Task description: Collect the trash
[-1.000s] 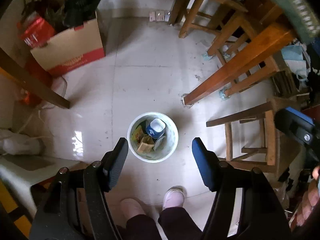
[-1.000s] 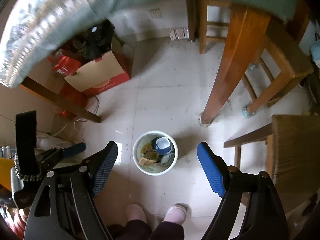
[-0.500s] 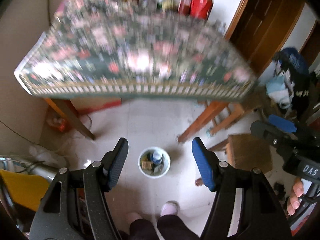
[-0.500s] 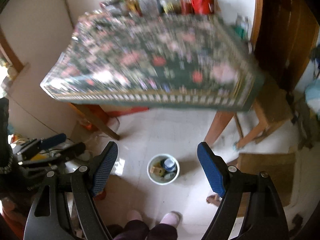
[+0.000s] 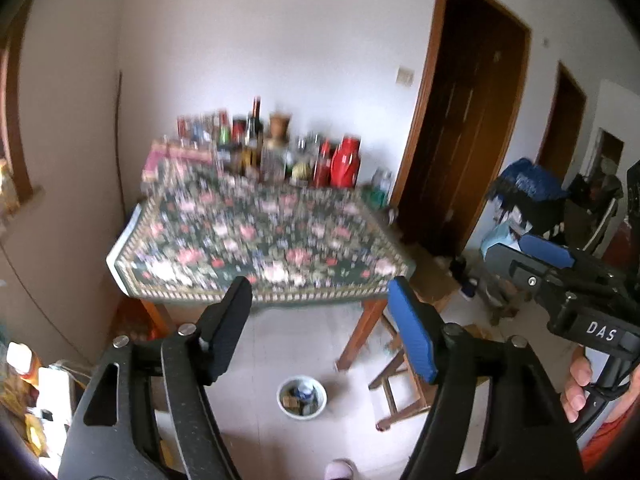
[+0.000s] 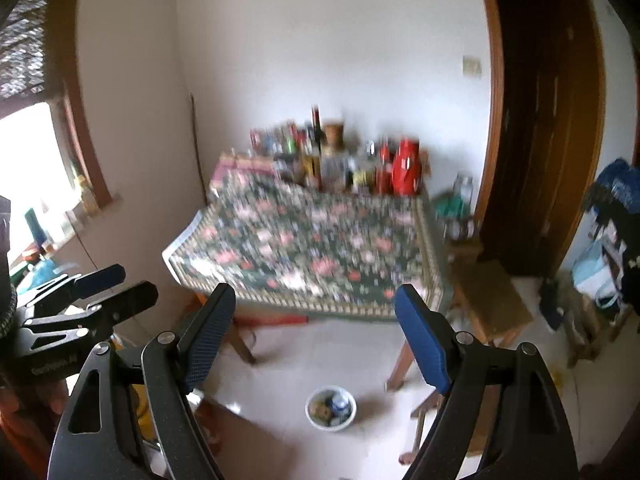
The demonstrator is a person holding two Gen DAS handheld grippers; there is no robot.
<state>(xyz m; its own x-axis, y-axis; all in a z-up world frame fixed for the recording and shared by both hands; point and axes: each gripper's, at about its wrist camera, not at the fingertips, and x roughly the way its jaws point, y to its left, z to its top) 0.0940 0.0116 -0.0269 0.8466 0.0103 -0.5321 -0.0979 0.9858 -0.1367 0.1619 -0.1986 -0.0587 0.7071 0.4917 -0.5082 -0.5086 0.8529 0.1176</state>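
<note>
- Blur was my first worry: both wrist views were smeared, so I judged any reach started from there could land off target, since I could not pick out single items on the surface (image 5: 256,240).
- I saw the left hand-held gripper (image 5: 320,320) with its jaws spread wide and nothing between them; they had just been opening further.
- The right hand-held gripper (image 6: 316,332) was likewise wide and empty, its jaws also having just opened further.
- The crowd of bottles (image 5: 272,148) along the far edge of the surface, against the wall, looked easy to knock over if a gripper swung in among them.
- I could not tell which of those things, if any, counted as trash.
- The trash bin (image 5: 302,397) stood on the tiled floor (image 6: 340,356), in front of the surface and well below both grippers, just beside a wooden stool (image 5: 400,392).
- It was a small round white tub, open-topped, already holding scraps and a blue-and-white cup.
- A drop from that height could, I judged, miss so small an opening.
</note>
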